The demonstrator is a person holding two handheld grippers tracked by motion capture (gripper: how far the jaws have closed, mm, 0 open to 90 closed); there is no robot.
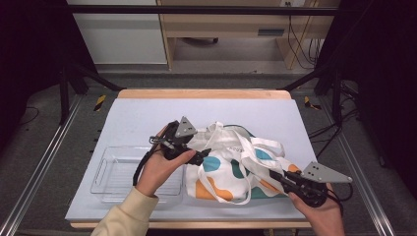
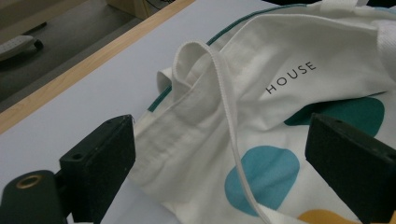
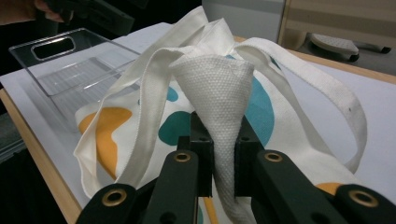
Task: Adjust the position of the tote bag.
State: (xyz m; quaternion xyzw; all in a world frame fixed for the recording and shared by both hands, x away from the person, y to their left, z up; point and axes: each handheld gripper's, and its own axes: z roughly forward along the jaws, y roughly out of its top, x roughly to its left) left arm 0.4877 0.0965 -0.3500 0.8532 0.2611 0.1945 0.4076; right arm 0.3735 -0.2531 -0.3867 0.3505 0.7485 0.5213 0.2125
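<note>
Toward the lower left of the high view, a clear plastic tray sits empty on the pale desk, its near edge partly hidden behind a cream sleeve. Just right of it, the left hand-held gripper hangs over the edge of a white tote bag with teal, blue and orange blobs; its jaws stand wide apart, holding nothing. "HOUSE" is printed on the bag. At lower right, the right hand-held gripper has its jaws pinched tight on a woven white strap. The bag's far side is bunched and hard to read. Beyond the desk lie grey floor and wooden furniture.
</note>
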